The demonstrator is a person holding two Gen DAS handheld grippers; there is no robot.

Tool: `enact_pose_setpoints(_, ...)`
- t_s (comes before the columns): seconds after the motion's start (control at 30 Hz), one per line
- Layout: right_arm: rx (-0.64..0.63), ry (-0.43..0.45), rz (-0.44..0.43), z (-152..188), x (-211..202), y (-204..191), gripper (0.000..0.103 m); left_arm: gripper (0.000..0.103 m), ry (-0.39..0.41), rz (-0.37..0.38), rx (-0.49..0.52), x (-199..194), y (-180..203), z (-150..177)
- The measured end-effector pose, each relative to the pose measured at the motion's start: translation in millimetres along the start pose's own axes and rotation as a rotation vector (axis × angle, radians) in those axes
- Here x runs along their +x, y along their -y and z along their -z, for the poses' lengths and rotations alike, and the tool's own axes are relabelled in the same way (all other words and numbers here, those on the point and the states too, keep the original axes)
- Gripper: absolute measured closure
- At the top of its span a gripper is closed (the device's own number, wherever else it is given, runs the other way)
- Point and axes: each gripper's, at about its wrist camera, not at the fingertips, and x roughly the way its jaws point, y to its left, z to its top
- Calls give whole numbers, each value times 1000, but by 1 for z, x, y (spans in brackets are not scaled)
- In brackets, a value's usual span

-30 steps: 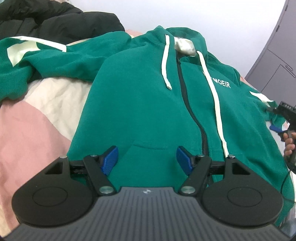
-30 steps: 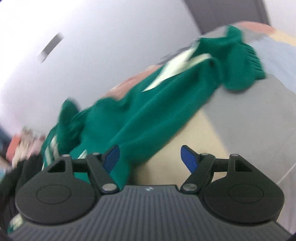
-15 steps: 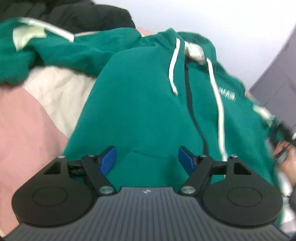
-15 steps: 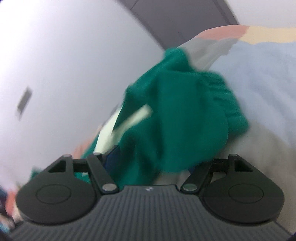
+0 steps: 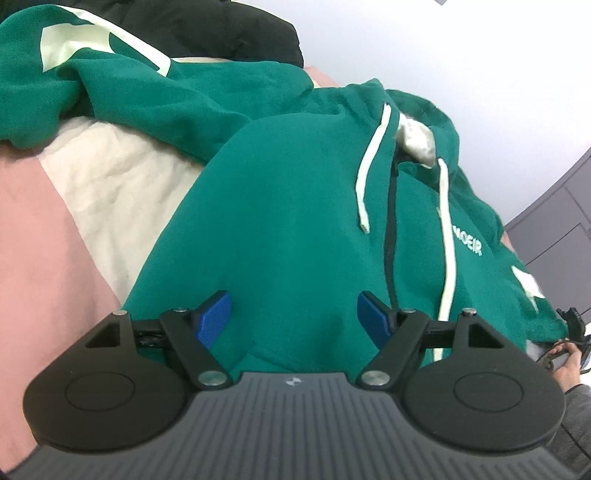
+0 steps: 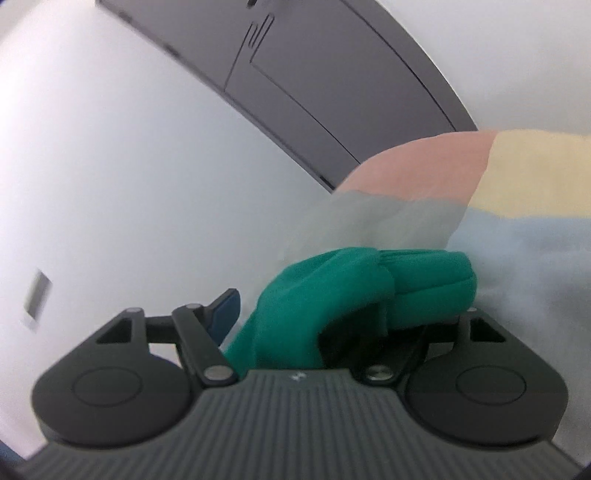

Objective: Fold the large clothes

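A green zip hoodie (image 5: 288,221) with white drawstrings lies face up on the bed, its left sleeve (image 5: 129,92) stretched out toward the far left. My left gripper (image 5: 293,321) hovers open over the hem near the pocket, with nothing between its blue pads. In the right wrist view the green cuff (image 6: 406,284) of the other sleeve lies bunched between the jaws of my right gripper (image 6: 325,317). Those jaws are closing. The left pad (image 6: 225,314) stands clear of the cloth, and the right pad is hidden behind it.
The patchwork bedspread (image 5: 92,192) shows pink and cream beside the hoodie. A black garment (image 5: 221,26) is heaped at the far edge. Grey cabinet doors (image 6: 314,81) and a white wall stand behind. A person's hand (image 5: 569,365) shows at the right edge.
My right gripper travelled along the sleeve to its cuff, which now sits between narrower jaws. The left gripper rolled and shifted a little over the hem, staying open.
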Motion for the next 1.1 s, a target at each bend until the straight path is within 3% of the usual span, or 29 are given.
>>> enact_pose_setpoints(0.1, -96, 6, 76, -2, -2, -5, 75, 24, 0, -18, 24, 3, 1, 0)
enact_pose_setpoints(0.2, -186, 17, 117, -10, -6, -13, 88, 24, 4, -51, 67, 3, 4, 2)
enact_pose_setpoints(0.33, -380, 36, 203, -20, -12, -35, 89, 24, 12, -93, 98, 5, 8, 8)
enact_pose_setpoints(0.47, -459, 56, 193, -34, -30, -49, 89, 24, 8, -119, 149, 5, 16, 10)
enact_pose_setpoints(0.63, -580, 88, 99, -28, -85, -101, 89, 24, 18, -163, 146, -3, 12, 10)
enact_pose_setpoints(0.83, -838, 176, -60, 7, -174, -191, 89, 23, 70, -97, 81, -35, 8, 9)
enact_pose_setpoints(0.93, -957, 208, -148, 33, -214, -245, 89, 23, 44, -25, 59, -41, 8, 11)
enact_pose_setpoints(1.1, -1144, 240, -283, 90, -285, -314, 89, 23, 47, 16, 76, -51, 5, 18)
